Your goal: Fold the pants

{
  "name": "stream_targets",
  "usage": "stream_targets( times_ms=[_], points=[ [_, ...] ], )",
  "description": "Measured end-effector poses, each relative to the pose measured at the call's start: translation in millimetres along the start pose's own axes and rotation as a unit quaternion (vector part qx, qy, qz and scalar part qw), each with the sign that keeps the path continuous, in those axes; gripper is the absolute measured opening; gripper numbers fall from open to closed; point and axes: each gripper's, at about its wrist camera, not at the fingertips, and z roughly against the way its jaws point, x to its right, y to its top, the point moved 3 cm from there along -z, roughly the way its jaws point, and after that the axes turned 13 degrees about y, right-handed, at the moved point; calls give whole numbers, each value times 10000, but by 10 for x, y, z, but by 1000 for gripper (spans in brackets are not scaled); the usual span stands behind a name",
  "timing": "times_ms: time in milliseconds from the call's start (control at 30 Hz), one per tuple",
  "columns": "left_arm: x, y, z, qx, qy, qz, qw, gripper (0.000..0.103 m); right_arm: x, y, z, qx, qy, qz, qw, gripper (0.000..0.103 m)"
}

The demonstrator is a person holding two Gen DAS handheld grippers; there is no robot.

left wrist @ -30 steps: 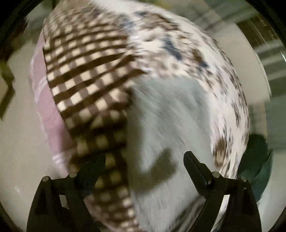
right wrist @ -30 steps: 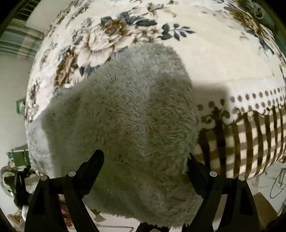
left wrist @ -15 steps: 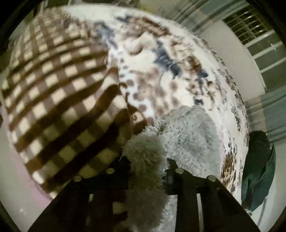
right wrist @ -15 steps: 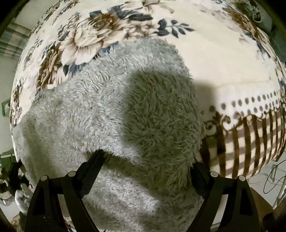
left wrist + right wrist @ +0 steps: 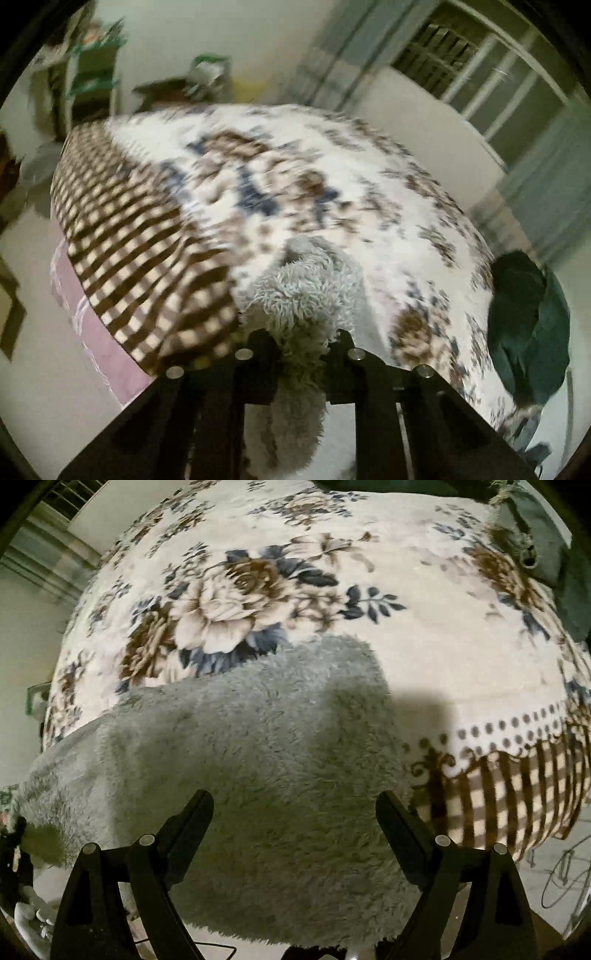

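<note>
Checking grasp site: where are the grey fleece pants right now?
On the floral blanket near its checked border: the grey fleece pants fill the right wrist view's lower centre, one bunched end pinched in the left tongs.

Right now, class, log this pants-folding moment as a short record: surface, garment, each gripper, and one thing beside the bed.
surface: bed under a floral blanket with a brown checked border
garment: grey fluffy pants lying on the blanket near the border
left gripper: its jaws have just been closing and now pinch a bunched edge of the pants
right gripper: jaws wide apart above the pants, gripping nothing
beside the bed: dark green cloth
</note>
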Motion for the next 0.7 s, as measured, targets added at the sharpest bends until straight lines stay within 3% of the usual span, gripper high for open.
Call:
stream_targets(
  times_ms=[200,400,533,700],
  points=[
    [1016,-339,803,350,-743,-762,9937,14,172,-43,251,-66,377,33,9993,91],
    [2187,-1352,1092,-289,-1523,-1531,9760,14,829,-99,607,-76,371,-227,9990,91],
    [2754,-2147,1029,-717,-1651,-2025,9626,14,1422,-141,779,-25,308,-653,9974,91],
    [3228,-3073,776,-1379,-1430,-2835,9382,14,2034,-155,899,-3,202,-958,9952,91]
  ],
)
